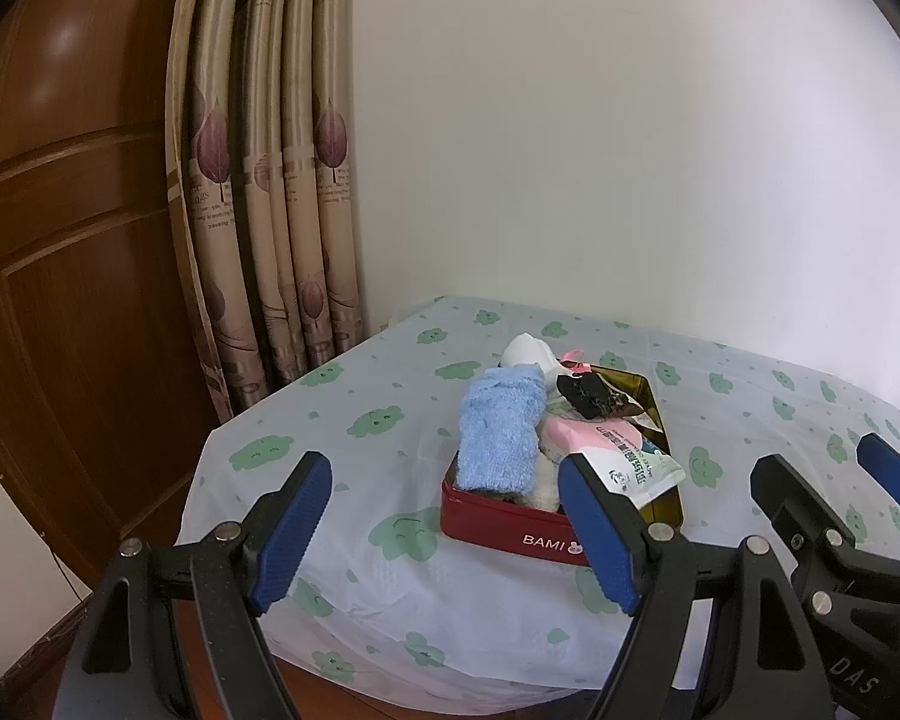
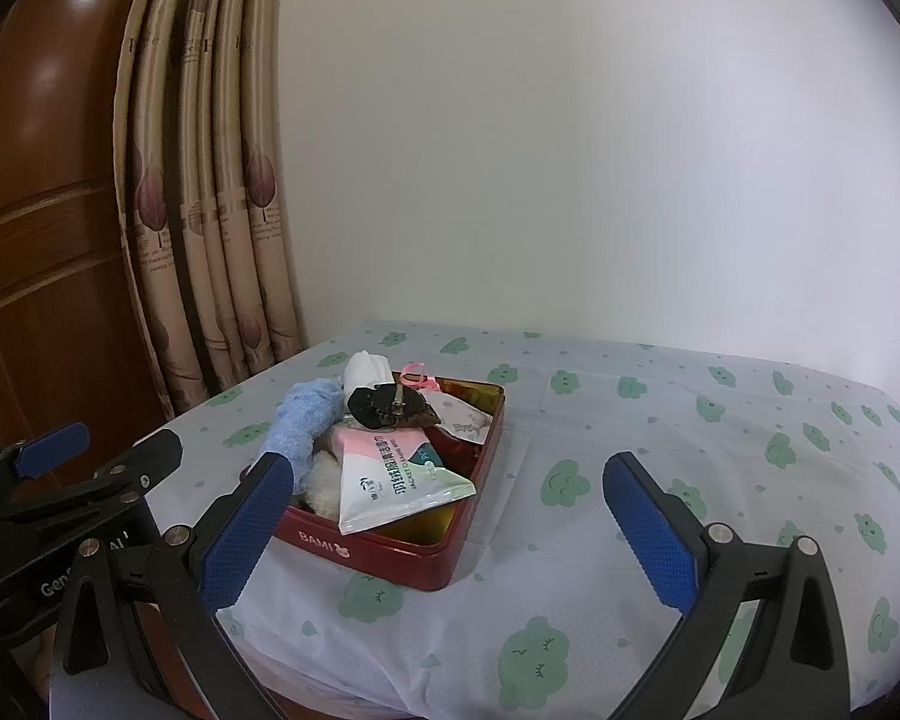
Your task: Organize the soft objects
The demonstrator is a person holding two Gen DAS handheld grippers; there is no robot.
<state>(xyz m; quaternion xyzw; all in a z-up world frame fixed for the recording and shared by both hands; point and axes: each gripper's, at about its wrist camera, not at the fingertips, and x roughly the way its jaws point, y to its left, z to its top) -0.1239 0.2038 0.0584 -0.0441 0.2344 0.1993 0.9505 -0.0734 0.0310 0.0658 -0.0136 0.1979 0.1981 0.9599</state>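
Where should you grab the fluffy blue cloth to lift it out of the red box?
Probably by its near end. The blue cloth lies on top along the left side of the red box, hanging over the rim, so that end sticks up free. Coming from above and the left with the open left gripper would likely avoid the wipes packet beside it.

Home room: patterned curtain (image 1: 264,180), wooden door (image 1: 60,210), tablecloth-covered table (image 2: 630,420).

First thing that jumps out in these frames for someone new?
The red BAMI tin in the middle of the cloud-print tablecloth, heaped with soft things. A fluffy blue towel drapes over its left rim and a wipes packet lies on top. Both tongs, left and right, stand open, short of it.
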